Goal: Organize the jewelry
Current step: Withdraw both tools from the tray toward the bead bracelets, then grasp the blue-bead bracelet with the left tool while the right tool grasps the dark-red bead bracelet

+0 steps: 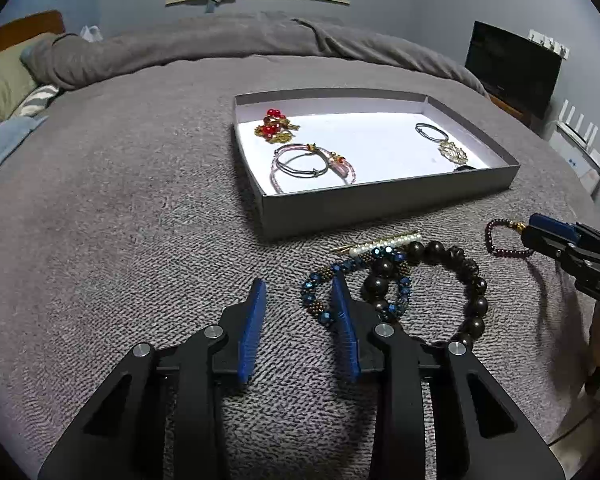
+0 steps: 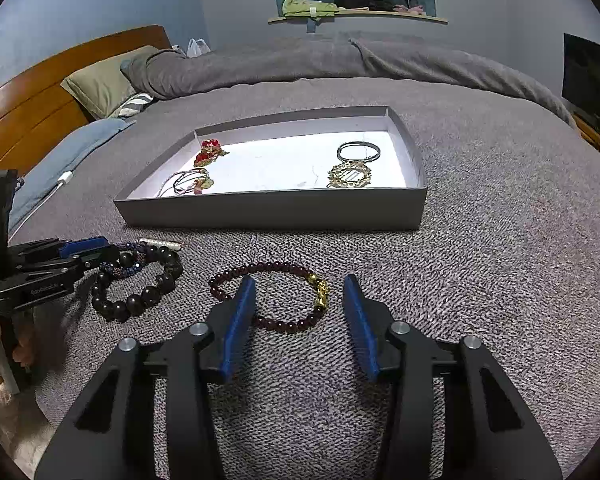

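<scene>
Left wrist view: left tool [image 1: 300,286] unclenched – blue faceted-bead bracelet [image 1: 320,280] by its right fingertip, grey cardboard box [image 1: 380,200] ahead.
Right wrist view: right tool [image 2: 300,286] unclenched – dark red bead bracelet with gold charm [image 2: 276,296] between its fingertips on grey blanket [image 2: 500,260].

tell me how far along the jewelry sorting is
Partly done. In the grey box already: red brooch, thin bangles, grey bangle, gold pendant. In hand: nothing gripped yet; the right gripper straddles the garnet bracelet, the left gripper sits at the blue bead bracelet. Also left on the bed: dark bead bracelet, pearl clip.
</scene>
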Demonstrator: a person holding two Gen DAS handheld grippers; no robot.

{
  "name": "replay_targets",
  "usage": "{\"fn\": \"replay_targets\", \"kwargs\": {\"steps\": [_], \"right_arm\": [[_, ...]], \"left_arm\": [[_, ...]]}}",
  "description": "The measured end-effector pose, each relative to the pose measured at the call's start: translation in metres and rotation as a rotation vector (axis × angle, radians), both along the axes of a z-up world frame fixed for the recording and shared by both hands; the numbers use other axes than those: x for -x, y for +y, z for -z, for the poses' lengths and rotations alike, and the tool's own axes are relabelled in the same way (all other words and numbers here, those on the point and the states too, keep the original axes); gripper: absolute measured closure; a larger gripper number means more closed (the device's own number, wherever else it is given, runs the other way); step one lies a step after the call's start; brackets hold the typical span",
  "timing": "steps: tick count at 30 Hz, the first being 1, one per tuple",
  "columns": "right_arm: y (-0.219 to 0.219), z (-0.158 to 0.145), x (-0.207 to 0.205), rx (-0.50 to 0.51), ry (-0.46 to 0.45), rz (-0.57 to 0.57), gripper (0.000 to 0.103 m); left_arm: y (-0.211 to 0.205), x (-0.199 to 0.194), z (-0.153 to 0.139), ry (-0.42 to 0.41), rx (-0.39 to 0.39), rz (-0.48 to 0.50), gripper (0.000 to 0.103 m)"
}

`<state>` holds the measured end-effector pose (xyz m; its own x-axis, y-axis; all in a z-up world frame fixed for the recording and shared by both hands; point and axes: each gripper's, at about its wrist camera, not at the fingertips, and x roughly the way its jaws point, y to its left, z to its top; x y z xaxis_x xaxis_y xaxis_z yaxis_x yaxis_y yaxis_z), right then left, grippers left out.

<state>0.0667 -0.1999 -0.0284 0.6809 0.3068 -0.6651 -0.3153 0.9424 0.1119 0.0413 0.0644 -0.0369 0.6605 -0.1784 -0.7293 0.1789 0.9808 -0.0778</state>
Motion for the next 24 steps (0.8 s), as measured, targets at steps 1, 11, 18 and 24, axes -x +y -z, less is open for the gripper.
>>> {"fn": "replay_targets", "kwargs": {"steps": [1, 11, 18, 24], "right_arm": [[0.001, 0.001, -0.001, 0.007, 0.003, 0.003, 0.063], [0.001, 0.007, -0.004, 0.052, 0.037, 0.021, 0.071], [0.01, 0.015, -0.008, 0.104, 0.05, 0.024, 0.074], [0.011, 0.015, -0.009, 0.108, 0.044, 0.022, 0.091]], "left_arm": [[-0.001, 0.0, 0.001, 0.005, -0.003, 0.004, 0.069], [-0.005, 0.0, 0.007, 0.05, -0.037, 0.042, 0.074], [-0.014, -0.01, 0.013, 0.046, -0.081, 0.036, 0.075], [-0.022, -0.009, 0.014, 0.037, -0.12, 0.073, 0.087]]}}
